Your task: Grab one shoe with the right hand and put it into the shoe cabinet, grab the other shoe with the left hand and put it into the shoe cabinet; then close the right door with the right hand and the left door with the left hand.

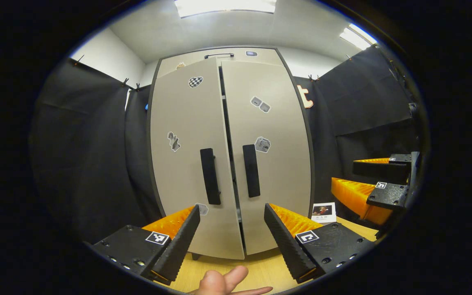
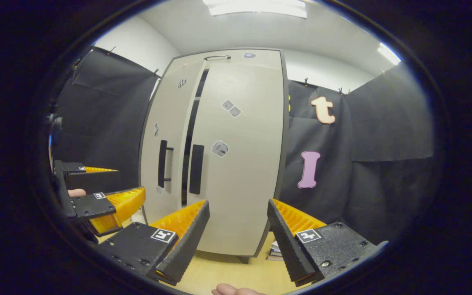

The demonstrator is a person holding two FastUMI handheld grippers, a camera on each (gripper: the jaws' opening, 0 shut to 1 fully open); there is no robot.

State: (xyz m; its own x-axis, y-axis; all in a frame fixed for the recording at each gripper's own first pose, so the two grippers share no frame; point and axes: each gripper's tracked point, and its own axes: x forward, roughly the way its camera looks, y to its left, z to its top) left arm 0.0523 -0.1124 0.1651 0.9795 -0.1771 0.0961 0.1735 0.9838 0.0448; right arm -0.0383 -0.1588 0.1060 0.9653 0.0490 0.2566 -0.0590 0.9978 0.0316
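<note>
Shoe cabinet (image 1: 228, 155) is seen ahead on the wooden floor (image 1: 256, 266), against the far wall. Its right door (image 1: 266, 155) is shut, while the left door (image 1: 187, 164) is left slightly ajar. Both the left tool (image 1: 232, 229) and the right tool (image 2: 238, 225) are held released, grasping nothing, near the doors.
</note>
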